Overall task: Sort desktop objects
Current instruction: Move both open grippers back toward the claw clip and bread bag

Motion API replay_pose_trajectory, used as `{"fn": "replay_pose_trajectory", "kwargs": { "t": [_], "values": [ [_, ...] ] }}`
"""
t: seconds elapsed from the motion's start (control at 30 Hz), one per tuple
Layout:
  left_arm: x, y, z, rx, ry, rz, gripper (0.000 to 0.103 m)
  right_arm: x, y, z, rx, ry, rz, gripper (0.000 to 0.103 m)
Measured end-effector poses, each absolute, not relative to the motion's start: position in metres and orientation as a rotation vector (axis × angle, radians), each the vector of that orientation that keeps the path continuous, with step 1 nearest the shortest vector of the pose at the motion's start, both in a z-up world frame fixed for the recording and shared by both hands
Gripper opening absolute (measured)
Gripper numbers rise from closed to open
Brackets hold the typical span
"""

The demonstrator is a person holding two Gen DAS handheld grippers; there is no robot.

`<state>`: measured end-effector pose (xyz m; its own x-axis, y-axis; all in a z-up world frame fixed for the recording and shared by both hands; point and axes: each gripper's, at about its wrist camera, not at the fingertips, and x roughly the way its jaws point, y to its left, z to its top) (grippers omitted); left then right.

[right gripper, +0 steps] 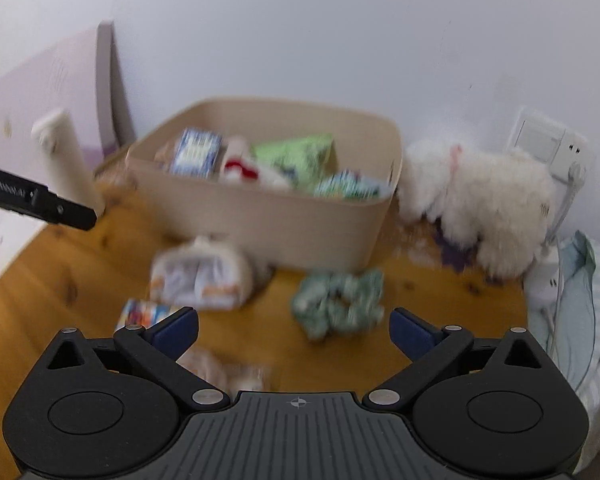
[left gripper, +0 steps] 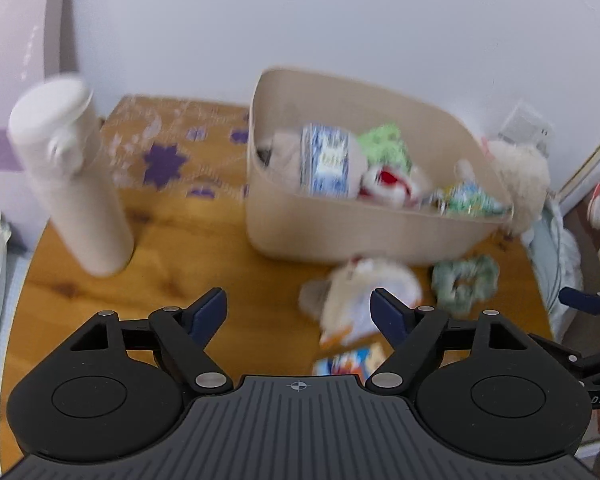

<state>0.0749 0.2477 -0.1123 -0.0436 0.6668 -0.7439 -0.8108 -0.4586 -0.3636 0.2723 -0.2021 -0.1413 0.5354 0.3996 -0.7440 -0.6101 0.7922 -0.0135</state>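
Hovering over the table (right gripper: 40, 276), we have both tongs wide open and empty: left gripper (left gripper: 298, 312) above bare wood beside the white pouch (left gripper: 360, 300), right gripper (right gripper: 294, 330) with the green scrunchie (right gripper: 340, 304) just ahead, between its fingers but untouched. We read this as lining up the next picks.

Nearest, a small colourful packet (left gripper: 348, 360) lies flat by the left tongs; its print is too blurred to read. A pale wrapped item (right gripper: 224, 372) sits under the right tongs, unclear what.

Behind those, the beige bin (right gripper: 260, 220) already holds a blue-white pack (right gripper: 196, 152), a green packet (right gripper: 300, 152) and a red-white toy (right gripper: 240, 170), so sorting looks partway done. No label is legible.

A white bottle (left gripper: 72, 184) stands upright left of the bin, and a fluffy toy (right gripper: 480, 200) leans against the wall by the socket (right gripper: 548, 144).
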Motion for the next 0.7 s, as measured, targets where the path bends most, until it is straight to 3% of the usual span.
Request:
{"fn": "replay_pose_trajectory", "kwargs": {
  "t": [0.4, 0.7],
  "values": [
    [0.118, 0.207, -0.164, -1.261, 0.264, 1.580, 0.080, 0.237, -0.188, -0.184, -0.460, 0.884, 0.620, 0.103],
    [0.152, 0.203, -0.178, -1.259, 0.353, 1.549, 0.080, 0.241, -0.185, -0.204, -0.392, 0.979, 0.594, 0.103]
  ]
}}
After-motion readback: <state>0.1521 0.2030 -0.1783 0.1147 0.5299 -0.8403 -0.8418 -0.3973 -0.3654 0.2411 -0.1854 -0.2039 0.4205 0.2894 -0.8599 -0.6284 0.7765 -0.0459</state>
